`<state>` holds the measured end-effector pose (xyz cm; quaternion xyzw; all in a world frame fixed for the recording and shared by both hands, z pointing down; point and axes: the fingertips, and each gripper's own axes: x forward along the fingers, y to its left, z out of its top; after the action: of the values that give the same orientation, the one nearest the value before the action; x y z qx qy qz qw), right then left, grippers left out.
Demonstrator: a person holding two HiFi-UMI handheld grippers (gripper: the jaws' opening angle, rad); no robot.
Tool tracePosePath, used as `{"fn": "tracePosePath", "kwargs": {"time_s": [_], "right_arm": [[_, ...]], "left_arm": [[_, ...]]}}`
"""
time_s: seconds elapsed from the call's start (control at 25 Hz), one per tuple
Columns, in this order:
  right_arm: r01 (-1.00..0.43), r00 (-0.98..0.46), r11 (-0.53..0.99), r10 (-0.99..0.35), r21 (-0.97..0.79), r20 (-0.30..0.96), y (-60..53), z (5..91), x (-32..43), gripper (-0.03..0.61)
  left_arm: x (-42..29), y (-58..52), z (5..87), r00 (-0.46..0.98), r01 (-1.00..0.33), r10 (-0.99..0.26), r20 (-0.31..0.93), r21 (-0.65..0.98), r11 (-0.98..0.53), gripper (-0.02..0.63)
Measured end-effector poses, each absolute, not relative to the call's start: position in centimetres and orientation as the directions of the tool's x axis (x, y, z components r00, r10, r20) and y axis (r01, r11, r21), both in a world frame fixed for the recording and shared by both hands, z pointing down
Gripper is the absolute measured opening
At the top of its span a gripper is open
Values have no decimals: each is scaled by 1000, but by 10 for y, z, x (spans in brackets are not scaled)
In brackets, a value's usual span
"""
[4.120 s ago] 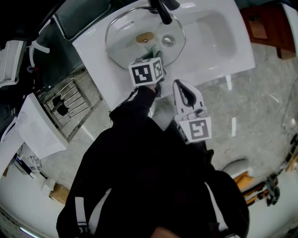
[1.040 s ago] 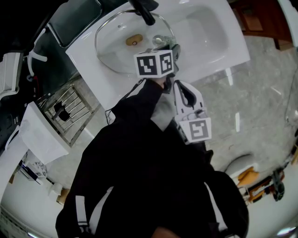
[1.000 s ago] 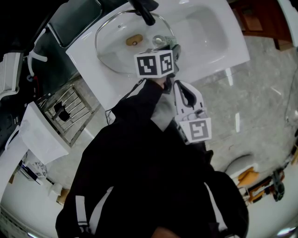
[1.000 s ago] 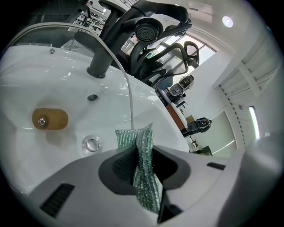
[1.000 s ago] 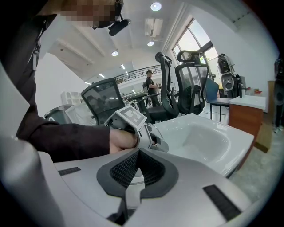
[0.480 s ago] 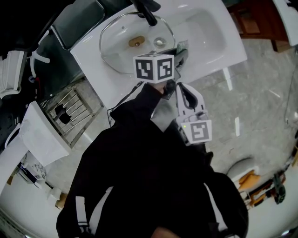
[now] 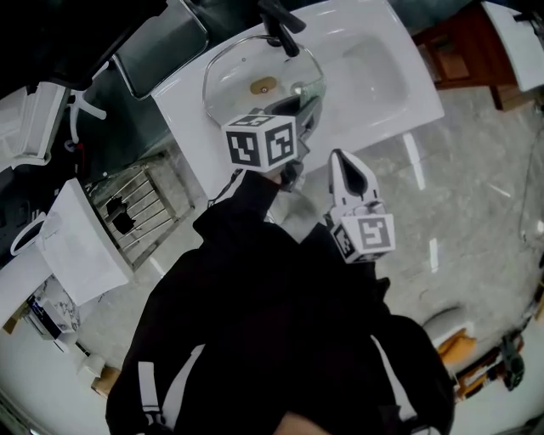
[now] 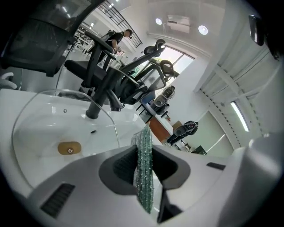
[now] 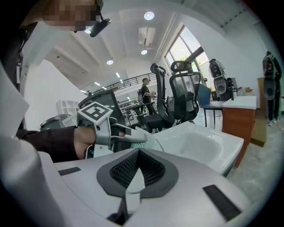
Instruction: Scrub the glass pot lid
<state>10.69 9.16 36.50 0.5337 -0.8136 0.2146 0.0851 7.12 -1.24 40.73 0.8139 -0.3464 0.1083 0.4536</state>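
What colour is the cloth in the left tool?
Glittery pale green; the scrub cloth shows best in the left gripper view.

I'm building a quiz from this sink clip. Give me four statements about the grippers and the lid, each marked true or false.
1. The left gripper is clamped on a green scrub pad. True.
2. The right gripper holds the glass lid. False: its jaws are shut on nothing.
3. The glass lid lies in the sink basin, below the black faucet. True.
4. The right gripper reaches into the basin. False: it is outside the sink, close to the person's body.
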Motion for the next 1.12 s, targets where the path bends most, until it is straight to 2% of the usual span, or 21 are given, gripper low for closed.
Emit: {"fn": "tracePosePath", "kwargs": {"time_s": [0.64,1.12], "right_arm": [[-900,-436,395,-841,-186,322,82,306,78,2],[-895,-445,415,-848,-163,286,78,258,66,2]], "left_arm": [[-24,10,331,621,-765,-667,412,505,-401,78],[-45,30,274,557,-818,-775,299,358,-451,79]]}}
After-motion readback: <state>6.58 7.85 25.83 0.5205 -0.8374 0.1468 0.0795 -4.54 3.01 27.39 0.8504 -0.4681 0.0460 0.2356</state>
